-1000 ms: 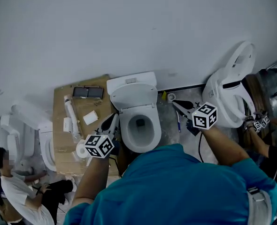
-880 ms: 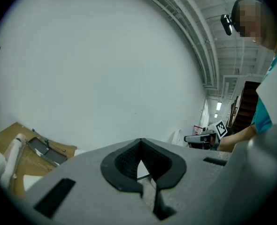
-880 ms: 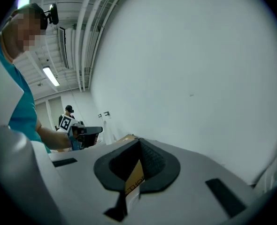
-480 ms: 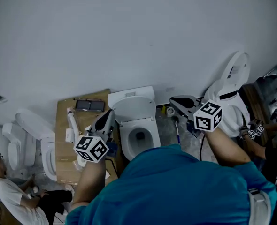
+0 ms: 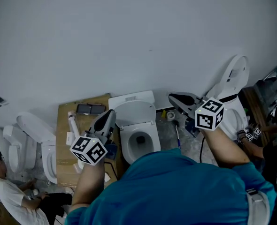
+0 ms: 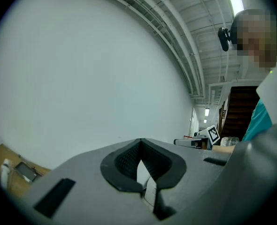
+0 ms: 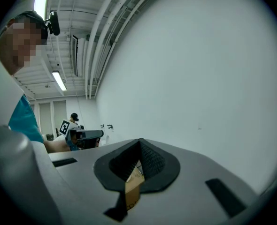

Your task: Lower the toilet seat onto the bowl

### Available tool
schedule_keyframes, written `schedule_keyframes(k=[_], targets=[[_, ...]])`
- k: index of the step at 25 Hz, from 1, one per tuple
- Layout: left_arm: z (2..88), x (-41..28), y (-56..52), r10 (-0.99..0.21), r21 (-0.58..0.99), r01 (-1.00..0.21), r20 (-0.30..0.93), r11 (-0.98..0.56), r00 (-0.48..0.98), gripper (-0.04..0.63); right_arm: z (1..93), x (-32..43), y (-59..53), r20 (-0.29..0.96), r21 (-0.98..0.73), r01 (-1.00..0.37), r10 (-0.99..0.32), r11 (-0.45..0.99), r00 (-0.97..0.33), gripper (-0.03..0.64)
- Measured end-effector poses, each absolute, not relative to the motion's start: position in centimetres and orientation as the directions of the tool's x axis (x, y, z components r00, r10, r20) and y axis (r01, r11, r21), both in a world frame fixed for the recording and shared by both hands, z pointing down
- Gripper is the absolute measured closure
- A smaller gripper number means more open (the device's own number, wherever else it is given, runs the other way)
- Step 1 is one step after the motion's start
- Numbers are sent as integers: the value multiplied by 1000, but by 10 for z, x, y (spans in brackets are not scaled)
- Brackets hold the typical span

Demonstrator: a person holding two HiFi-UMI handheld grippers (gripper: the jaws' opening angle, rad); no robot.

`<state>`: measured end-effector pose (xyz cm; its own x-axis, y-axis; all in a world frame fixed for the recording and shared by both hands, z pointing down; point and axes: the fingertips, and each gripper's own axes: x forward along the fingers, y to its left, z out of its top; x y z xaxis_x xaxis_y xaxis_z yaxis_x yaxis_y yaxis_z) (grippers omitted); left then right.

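Toilet seat (image 5: pixel 136 110) is a smooth, glossy white oval, and it stands raised, leaning back against the boxy white tank (image 5: pixel 131 98). I cannot separate seat from lid at this size. Beneath it the bowl (image 5: pixel 139 142) lies uncovered, a rounded white rim around a dark opening. The toilet sits on the mottled grey floor (image 5: pixel 169 131), at the floor's far edge where it meets the plain pale wall (image 5: pixel 129 41). A flat brown cardboard sheet (image 5: pixel 63 142) lies just beside it on the left. In the head view the seat falls between your two tools. Your left gripper (image 5: pixel 110 112) has its matte grey nose just to the seat's left. Your right gripper (image 5: pixel 172 98) is off to the seat's right, near the far edge of the floor. Neither one touches the seat or the bowl. Each gripper's own view looks at bare wall, not at the toilet. In the left gripper view the ribbed black pads of your left gripper (image 6: pixel 139 143) meet at the tip with nothing between them. Your right gripper (image 7: pixel 139 142) is pressed together and empty too.
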<state>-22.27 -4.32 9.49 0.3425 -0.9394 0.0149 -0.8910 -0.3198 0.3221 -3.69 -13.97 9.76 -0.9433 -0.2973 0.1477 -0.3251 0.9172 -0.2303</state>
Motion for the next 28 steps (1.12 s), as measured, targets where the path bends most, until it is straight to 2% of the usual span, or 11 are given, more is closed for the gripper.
schedule_keyframes(k=[7,28], targets=[[97,-217,-44,-934,321,-887,23,-331,357,594,97,-38,-133,154,-171,-333,-309,927,-938,627],[93,-211,-34,-925,318,-880,25,-352,380,594,92,-37,-126,172,-147,-325,-300,934,-938,627]])
